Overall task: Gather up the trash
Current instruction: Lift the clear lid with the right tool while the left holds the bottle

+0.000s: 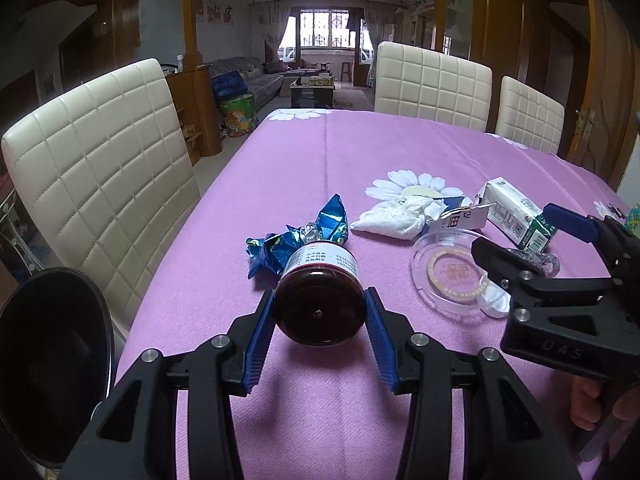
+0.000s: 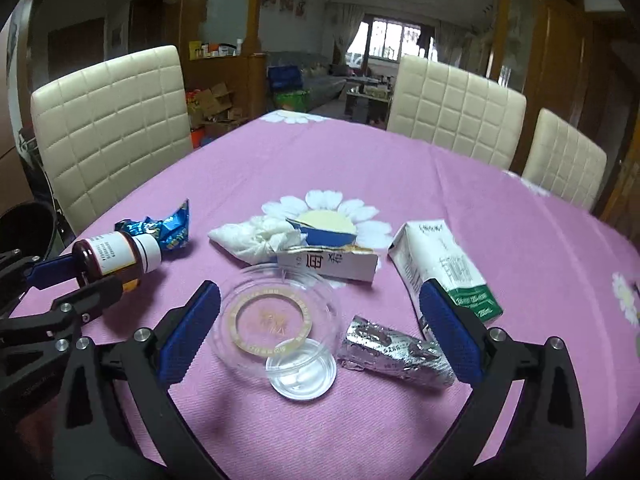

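Observation:
My left gripper (image 1: 319, 300) is shut on a brown medicine bottle (image 1: 319, 308), holding it on its side by the base with the white cap pointing away. The right wrist view shows that bottle (image 2: 116, 256) at the left. My right gripper (image 2: 318, 292) stands open low over the purple tablecloth (image 2: 400, 184). Between its fingers lie a clear plastic lid (image 2: 276, 312), a small clear cup (image 2: 302, 372) and a crumpled silver foil wrapper (image 2: 396, 350), none of them gripped. A blue foil wrapper (image 1: 296, 236) lies just beyond the bottle.
Further out lie a white crumpled tissue (image 2: 256, 240), a torn cardboard box (image 2: 332, 266) and a milk carton (image 2: 444, 268). A black bin (image 1: 52, 360) stands off the table's left edge. Cream padded chairs (image 1: 100, 168) line the left and far sides.

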